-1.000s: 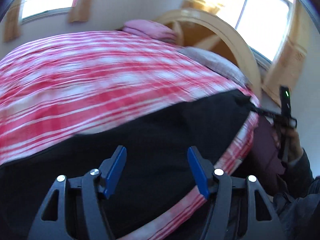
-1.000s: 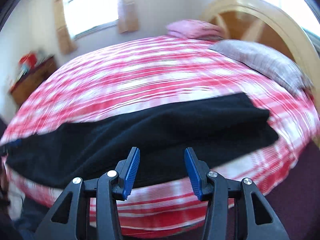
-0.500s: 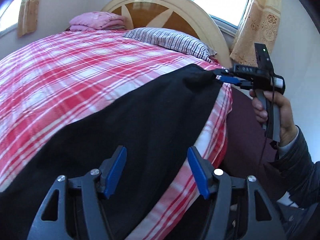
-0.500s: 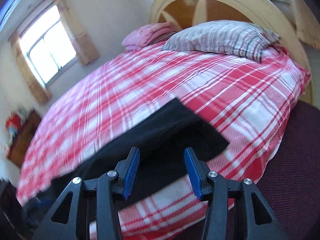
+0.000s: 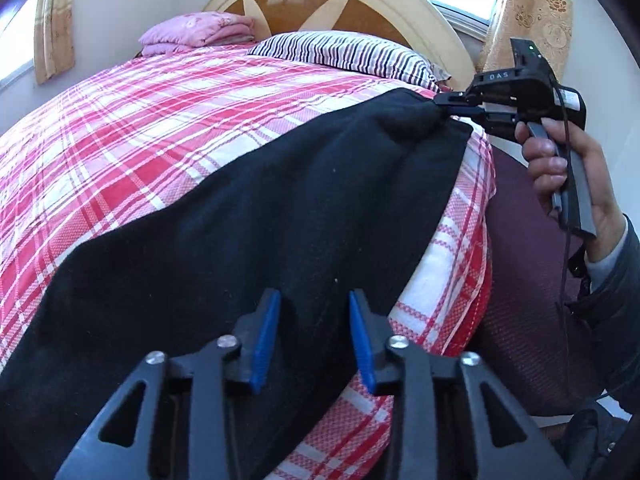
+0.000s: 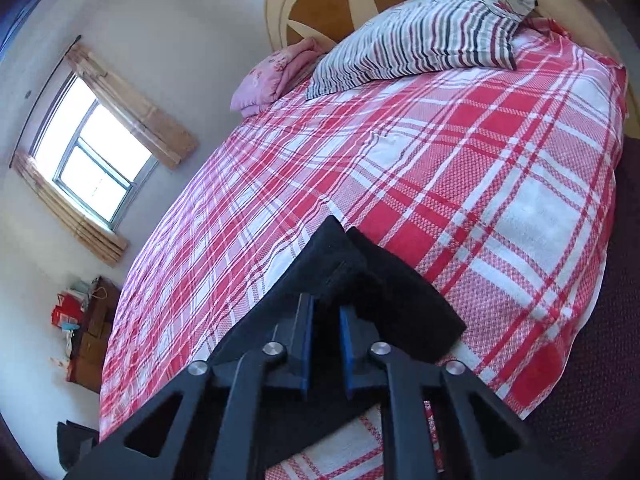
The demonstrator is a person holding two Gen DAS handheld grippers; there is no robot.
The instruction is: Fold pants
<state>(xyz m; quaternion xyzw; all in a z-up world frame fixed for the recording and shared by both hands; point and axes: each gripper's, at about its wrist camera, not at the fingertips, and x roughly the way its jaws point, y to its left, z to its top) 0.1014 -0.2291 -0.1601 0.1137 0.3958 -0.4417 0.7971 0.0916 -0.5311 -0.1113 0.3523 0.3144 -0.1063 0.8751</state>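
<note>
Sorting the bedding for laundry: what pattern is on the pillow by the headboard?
The pillow has dark and grey stripes on white, clearest in the right wrist view.

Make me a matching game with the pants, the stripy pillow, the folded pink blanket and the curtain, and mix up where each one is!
Things:
1. black pants
2. striped pillow
3. folded pink blanket
4. yellow curtain

Places:
A. hanging by the window, past the headboard
B. at the head of the bed, on the side nearer the hand
C. stretched along the near edge of the plaid bedspread, one end pinched in the right tongs
D. far corner of the bed, against the wall

Pairs: 1-C, 2-B, 3-D, 4-A
</note>
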